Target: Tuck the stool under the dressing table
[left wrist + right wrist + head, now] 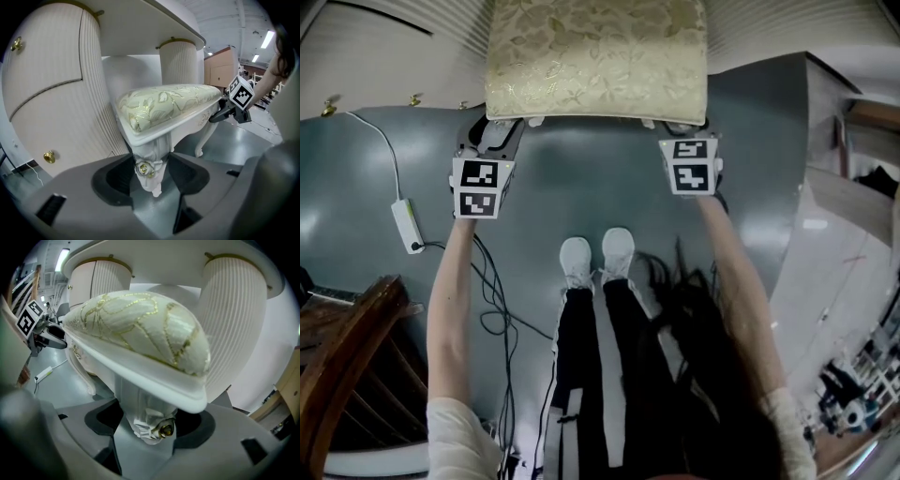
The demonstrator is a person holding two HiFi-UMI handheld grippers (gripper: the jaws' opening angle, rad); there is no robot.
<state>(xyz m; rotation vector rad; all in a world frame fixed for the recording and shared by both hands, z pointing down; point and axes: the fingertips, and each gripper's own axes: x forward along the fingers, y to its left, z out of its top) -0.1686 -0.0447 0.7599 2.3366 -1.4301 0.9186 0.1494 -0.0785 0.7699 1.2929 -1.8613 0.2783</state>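
Head view looks steeply down on the stool (595,56), its cream cushion patterned in gold, standing on the grey floor (581,178) ahead of the person's white shoes (597,258). The left claw (499,131) is at the stool's near left corner and the right claw (680,127) at its near right corner, one arm stretched out to each.

Left gripper view shows the carved left leg (151,164), with a gold rose on it, clenched between that claw's two dark pads. Right gripper view shows the right leg (147,420) grasped the same way, a pad pressed against either side.

Beyond the stool stands the white ribbed dressing table (56,93) with gold knobs (49,157). The stool's far end points into the gap between its two rounded cabinets, and the top overhangs the cushion's far part.

A white power adapter (408,225) and dark cables (492,291) lie on the floor at left, near a wooden chair (347,356).
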